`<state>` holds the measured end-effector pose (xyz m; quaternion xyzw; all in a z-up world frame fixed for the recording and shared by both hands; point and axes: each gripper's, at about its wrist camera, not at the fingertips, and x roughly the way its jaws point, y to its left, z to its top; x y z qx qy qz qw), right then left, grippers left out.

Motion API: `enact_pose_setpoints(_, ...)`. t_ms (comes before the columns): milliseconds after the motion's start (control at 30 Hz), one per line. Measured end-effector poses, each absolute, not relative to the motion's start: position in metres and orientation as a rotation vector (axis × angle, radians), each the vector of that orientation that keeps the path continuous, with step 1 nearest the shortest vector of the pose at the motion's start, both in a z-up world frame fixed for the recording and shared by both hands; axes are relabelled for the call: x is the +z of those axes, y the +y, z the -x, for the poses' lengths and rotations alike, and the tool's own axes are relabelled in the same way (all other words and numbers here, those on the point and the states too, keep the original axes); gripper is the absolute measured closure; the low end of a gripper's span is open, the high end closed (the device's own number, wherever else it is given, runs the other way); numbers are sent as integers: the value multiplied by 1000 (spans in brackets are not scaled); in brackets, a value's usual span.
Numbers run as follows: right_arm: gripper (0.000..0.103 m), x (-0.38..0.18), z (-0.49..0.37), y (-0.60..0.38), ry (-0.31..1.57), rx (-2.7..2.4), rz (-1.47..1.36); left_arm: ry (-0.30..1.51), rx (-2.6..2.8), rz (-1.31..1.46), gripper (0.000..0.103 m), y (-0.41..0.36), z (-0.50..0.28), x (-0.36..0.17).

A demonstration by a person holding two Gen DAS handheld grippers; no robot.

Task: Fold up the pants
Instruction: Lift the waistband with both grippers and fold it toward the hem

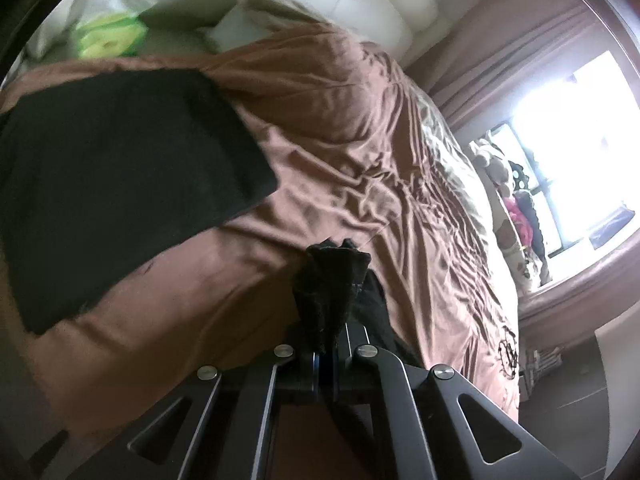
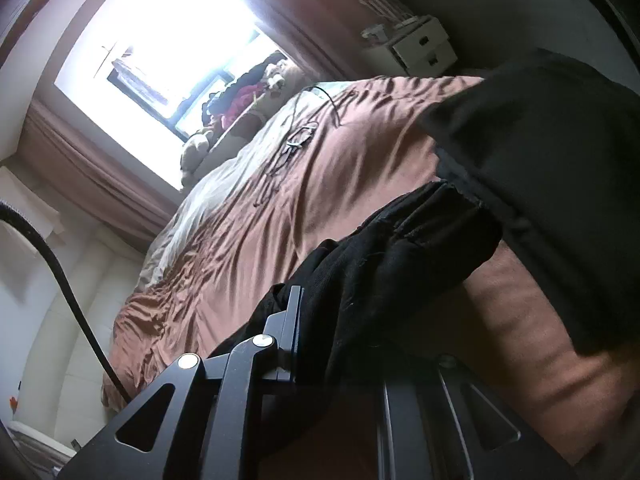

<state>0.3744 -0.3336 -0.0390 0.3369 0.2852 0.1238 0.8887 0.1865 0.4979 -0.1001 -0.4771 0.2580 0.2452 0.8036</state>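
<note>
Fingers of the left gripper [image 1: 326, 354] and right gripper [image 2: 316, 320] each clench an end of the black pants [image 1: 120, 168], lifted off the brown bed [image 1: 360, 140]. Mid-fold; next, carry this end onto the flat half, edges matched.

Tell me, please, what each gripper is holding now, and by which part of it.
Both hold the black pants. The left gripper pinches a bunched edge of the fabric; the right gripper clamps a gathered edge too. Which part, waistband or hem, cannot be told.
</note>
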Motion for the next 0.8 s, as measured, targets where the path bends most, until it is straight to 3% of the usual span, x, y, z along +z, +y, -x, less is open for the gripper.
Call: enact_pose_setpoints(800,94,-60,-324,-360,690,175,-741,640,559,1099,99,481,-113,-163)
